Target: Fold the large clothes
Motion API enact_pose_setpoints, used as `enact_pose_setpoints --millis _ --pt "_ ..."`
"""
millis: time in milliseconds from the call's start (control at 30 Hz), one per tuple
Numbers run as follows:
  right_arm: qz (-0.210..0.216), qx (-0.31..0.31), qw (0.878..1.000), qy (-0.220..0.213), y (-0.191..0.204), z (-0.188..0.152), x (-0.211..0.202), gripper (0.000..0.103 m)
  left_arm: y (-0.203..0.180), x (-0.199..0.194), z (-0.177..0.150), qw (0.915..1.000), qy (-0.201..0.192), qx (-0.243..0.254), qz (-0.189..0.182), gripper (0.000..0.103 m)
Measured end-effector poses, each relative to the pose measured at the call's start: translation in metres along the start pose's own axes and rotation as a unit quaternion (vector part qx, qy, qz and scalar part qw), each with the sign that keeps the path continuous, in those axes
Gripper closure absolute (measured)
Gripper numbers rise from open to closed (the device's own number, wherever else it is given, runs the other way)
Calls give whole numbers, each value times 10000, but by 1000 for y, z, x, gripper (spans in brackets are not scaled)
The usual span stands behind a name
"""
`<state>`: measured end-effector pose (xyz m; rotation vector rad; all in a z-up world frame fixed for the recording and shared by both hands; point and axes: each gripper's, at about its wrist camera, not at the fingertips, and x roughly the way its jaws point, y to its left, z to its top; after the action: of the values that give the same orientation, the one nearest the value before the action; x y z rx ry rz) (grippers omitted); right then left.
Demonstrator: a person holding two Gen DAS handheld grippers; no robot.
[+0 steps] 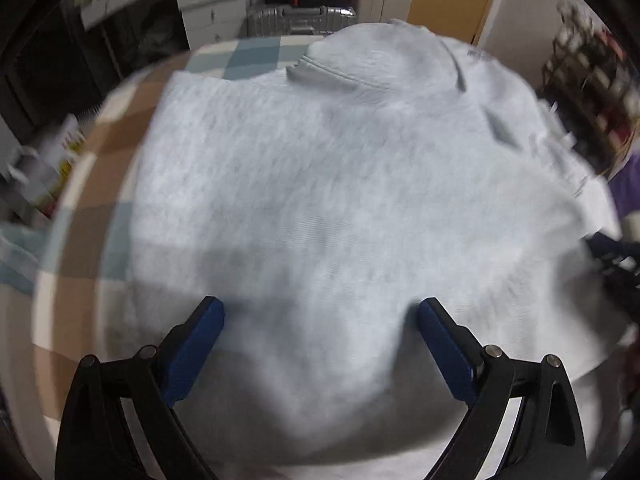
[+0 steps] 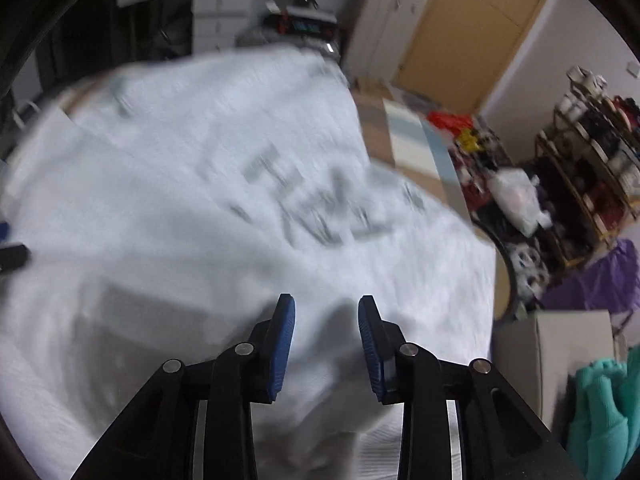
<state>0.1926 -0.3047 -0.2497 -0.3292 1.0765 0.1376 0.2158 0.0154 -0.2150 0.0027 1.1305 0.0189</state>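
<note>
A pale grey sweatshirt (image 1: 340,168) lies spread over a round table with a checked cloth (image 1: 92,208). Its ribbed collar (image 1: 320,72) is at the far side. My left gripper (image 1: 320,304) hangs wide open over the sweatshirt's near hem, nothing between its blue pads (image 1: 200,344). In the right wrist view the sweatshirt (image 2: 180,200) shows blurred grey lettering (image 2: 312,208). My right gripper (image 2: 326,304) stands narrowly open above the near edge. Fabric bulges under the gap, and the pads (image 2: 282,344) do not visibly press on it. Both views are motion-blurred.
A silver suitcase (image 1: 300,18) and white drawers (image 1: 212,0) stand beyond the table. To the right are a cluttered shelf rack (image 2: 592,152), a purple cloth (image 2: 600,276), a cardboard box (image 2: 560,352) and a teal garment (image 2: 604,408). Checked cloth (image 2: 408,140) shows right of the sweatshirt.
</note>
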Motion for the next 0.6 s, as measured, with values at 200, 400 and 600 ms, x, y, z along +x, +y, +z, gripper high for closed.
enact_pose_setpoints --millis 200,400,600 --pt "-161 -55 9997 -162 9 -5 6 71 14 2 -9 9999 49 79 -72 3" --pt "109 20 9998 -158 4 -22 -10 71 33 -1 -21 9998 1 80 -183 3" --pt "440 6 9979 -482 2 -21 -50 70 45 -33 -38 9962 -562 30 -662 5"
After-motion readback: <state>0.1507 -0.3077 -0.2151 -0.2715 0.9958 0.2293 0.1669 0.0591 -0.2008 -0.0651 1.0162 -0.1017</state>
